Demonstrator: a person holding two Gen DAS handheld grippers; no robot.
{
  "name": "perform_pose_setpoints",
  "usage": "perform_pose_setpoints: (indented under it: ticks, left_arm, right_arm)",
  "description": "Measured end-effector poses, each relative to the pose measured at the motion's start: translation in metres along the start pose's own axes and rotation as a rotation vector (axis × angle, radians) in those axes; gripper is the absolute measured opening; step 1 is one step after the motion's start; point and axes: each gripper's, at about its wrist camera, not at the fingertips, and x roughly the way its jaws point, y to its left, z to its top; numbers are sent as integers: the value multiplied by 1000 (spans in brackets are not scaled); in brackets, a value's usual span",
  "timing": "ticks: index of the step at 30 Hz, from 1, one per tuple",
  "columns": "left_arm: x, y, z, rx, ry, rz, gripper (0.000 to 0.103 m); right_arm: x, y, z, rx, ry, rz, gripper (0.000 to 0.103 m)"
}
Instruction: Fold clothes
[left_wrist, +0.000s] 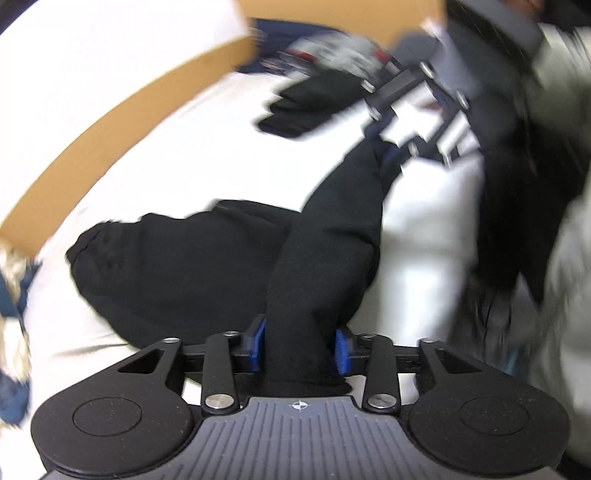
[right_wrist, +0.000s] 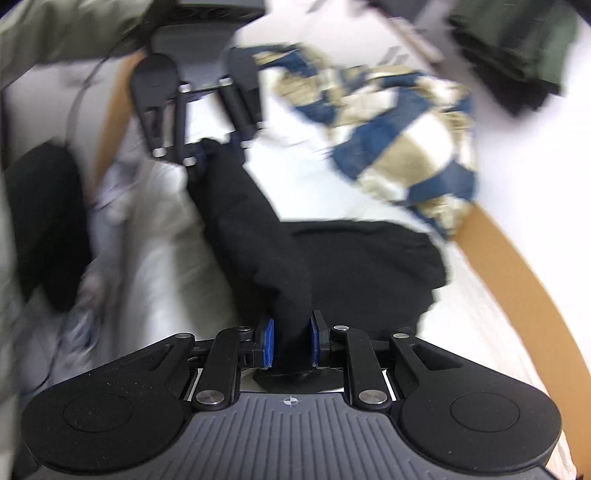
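Both views motion-blurred. We see the left claw (left_wrist: 301, 349) clamped on one end of a black knit garment (left_wrist: 207, 269), fabric bunched between its blue pads (left_wrist: 257, 343). The right claw (right_wrist: 290, 343) grips the other end of the same garment (right_wrist: 369, 269); each claw shows at the far end of the other's view. A raised band of cloth runs between them, the rest slumping on the white desk (left_wrist: 166, 155) with a tan edge. A blue, tan and white patterned cloth (right_wrist: 399, 147) lies far right.
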Motion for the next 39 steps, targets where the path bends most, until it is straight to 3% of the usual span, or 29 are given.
perform_pose_setpoints:
  ticks: [3, 6, 7, 11, 13, 14, 16, 17, 18, 19, 21, 23, 24, 27, 29, 34, 36, 39]
  left_arm:
    - [11, 47, 1, -146, -37, 45, 59]
    - [29, 96, -9, -281, -77, 156, 93]
    - [37, 112, -15, -316, -85, 205, 98]
    - [70, 136, -36, -462, -41, 335, 99]
    - [65, 137, -34, -496, -77, 396, 99]
    - [58, 134, -31, -507, -113, 438, 99]
    - [42, 126, -23, -541, -218, 488, 102]
    - [37, 119, -18, -548, -279, 455, 102]
    - [34, 113, -13, -548, -337, 418, 102]
    - [41, 106, -11, -508, -357, 368, 103]
    - [74, 96, -11, -452, -265, 355, 102]
    - [113, 93, -25, -484, -109, 353, 102]
    - [126, 91, -36, -530, -81, 341, 103]
    - [135, 91, -65, -655, -123, 308, 103]
    - [133, 93, -67, -688, -134, 321, 103]
    - [142, 90, -61, -690, -132, 333, 103]
    - [139, 88, -63, -698, -144, 344, 103]
    - [131, 82, -68, -692, -163, 378, 103]
  right_arm:
    - [32, -32, 11, 33, -4, -38, 20]
    - [76, -54, 14, 42, -14, -87, 26]
    - [92, -60, 14, 52, -16, -110, 27]
    - [133, -71, -10, 133, -18, -200, 55]
    - [144, -72, -21, 139, -17, -284, 64]
    - [140, -71, -24, 141, -49, -363, 78]
    - [128, -69, -26, 144, -125, -534, 83]
    - [113, -71, -26, 216, -211, -504, 87]
    - [100, -77, -27, 321, -295, -363, 97]
    - [104, -75, -26, 349, -274, -260, 102]
    - [119, -70, -23, 372, -193, -77, 103]
    - [140, -55, -37, 285, -89, -119, 102]
    - [151, -47, -44, 237, -36, -150, 102]
    - [163, -64, -82, 427, 15, -90, 102]
    - [164, -77, -89, 512, 27, -109, 103]
    - [169, -65, -87, 439, 5, -129, 103]
    - [163, -71, -96, 498, -27, -73, 103]
    - [160, -89, -98, 603, 5, -2, 103]
